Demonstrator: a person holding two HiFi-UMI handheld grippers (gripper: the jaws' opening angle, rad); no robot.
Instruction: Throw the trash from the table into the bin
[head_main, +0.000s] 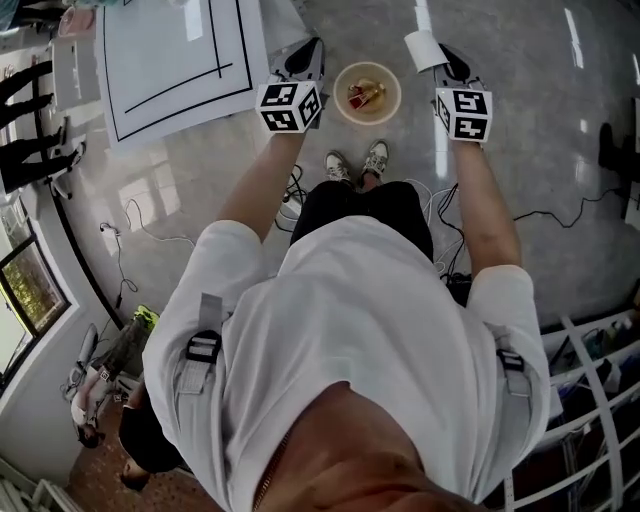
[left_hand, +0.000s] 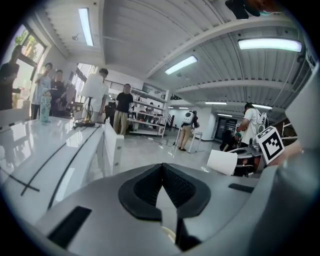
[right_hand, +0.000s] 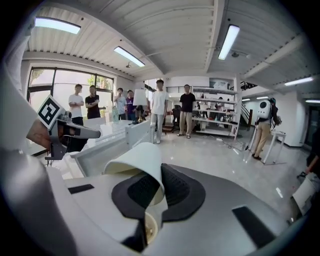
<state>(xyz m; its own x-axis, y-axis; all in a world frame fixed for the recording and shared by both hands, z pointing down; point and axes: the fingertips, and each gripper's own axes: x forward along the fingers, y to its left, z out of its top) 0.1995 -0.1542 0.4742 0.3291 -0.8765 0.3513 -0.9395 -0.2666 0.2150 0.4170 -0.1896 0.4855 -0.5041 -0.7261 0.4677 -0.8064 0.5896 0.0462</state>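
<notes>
right tool (right_hand: 159, 192) clamped on white paper (right_hand: 137, 160), right of bin (head_main: 340, 80) | left tool (left_hand: 162, 200) jaws together, empty, left of bin | bin holds trash (head_main: 365, 96) | drop pending

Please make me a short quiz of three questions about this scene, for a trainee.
1. What does the right gripper hold? A: a bottle. B: a white paper cup. C: nothing.
2. True or false: the bin is empty.
3. Fill in: the left gripper has its jaws ____, with nothing between them.
Key: 1 B; 2 false, trash lies in it; 3 shut.
</notes>
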